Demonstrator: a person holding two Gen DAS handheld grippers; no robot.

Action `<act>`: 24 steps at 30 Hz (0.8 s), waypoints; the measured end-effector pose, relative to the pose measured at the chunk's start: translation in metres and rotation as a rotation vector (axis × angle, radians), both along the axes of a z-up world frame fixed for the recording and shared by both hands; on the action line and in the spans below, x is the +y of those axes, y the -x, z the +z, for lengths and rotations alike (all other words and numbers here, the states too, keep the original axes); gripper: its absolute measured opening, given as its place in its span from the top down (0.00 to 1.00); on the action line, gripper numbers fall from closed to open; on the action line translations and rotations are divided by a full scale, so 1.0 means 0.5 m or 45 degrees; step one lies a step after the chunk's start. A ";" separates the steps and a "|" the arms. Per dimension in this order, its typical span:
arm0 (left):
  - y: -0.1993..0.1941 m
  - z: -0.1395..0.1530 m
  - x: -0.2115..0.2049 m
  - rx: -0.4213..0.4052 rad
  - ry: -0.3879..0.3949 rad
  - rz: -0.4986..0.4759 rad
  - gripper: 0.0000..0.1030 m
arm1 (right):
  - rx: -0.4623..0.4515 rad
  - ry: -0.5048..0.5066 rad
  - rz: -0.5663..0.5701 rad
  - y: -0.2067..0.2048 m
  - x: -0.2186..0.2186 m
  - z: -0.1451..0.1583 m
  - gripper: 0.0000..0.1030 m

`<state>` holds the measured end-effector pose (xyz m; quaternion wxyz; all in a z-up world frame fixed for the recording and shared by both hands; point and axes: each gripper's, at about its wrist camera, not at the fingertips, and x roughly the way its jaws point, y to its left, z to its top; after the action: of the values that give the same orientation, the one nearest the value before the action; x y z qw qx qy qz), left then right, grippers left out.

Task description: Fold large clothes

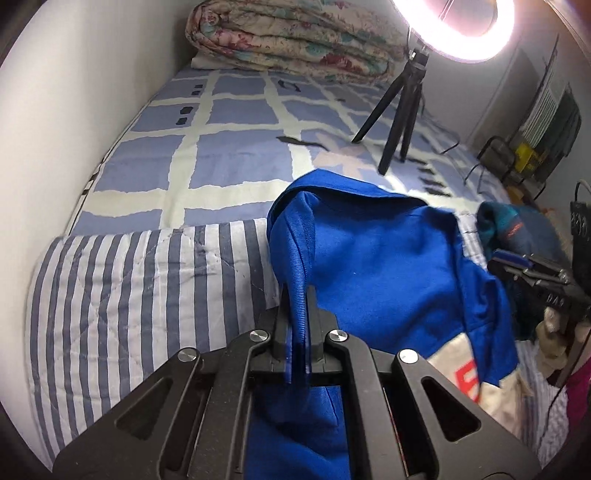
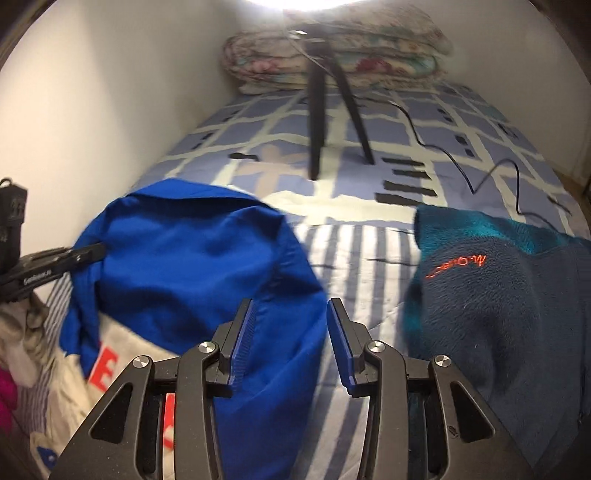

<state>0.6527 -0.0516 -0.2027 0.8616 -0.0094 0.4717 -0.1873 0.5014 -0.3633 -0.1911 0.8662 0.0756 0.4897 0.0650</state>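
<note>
A ribbed edge of the blue garment is pinched between the pressed-together fingers of the left tongs, and the cloth is seen lifted into a rounded hump above the striped quilt on the bed. A white panel with red lettering is visible on the lower part of the garment, towards its right in the left wrist view. The right tongs are spread, with no pad pressed on anything; the left finger lies against the blue cloth, while striped quilt is seen in the gap and under the right finger. A dark blue and teal fleece with orange embroidery is laid just to the right of the right tongs, apart from the blue garment. Further back on the checked sheet a small black tripod is stood, carrying a lit ring light, with a thin cable trailed beside it. A folded floral quilt is piled at the far end of the bed against the wall.
</note>
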 end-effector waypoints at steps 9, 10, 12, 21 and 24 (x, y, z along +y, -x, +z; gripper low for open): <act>-0.049 -0.063 -0.015 0.071 -0.025 -0.039 0.99 | 0.076 -0.010 0.042 -0.057 0.011 -0.080 0.63; -0.050 -0.064 -0.014 0.075 -0.017 -0.038 0.99 | 0.074 0.003 0.054 -0.060 0.019 -0.087 0.64; -0.050 -0.063 -0.013 0.075 -0.007 -0.039 0.99 | 0.059 -0.007 0.064 -0.060 0.024 -0.087 0.78; -0.011 -0.004 0.000 -0.022 0.081 0.006 0.99 | -0.083 0.003 0.036 -0.026 0.044 -0.026 0.94; 0.021 0.032 0.005 -0.067 0.102 0.010 0.99 | -0.141 -0.017 0.038 0.003 0.048 0.020 0.94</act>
<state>0.6423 -0.0493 -0.1866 0.8734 -0.0409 0.4409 -0.2028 0.4997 -0.3393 -0.1810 0.8903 0.0704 0.4416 0.0853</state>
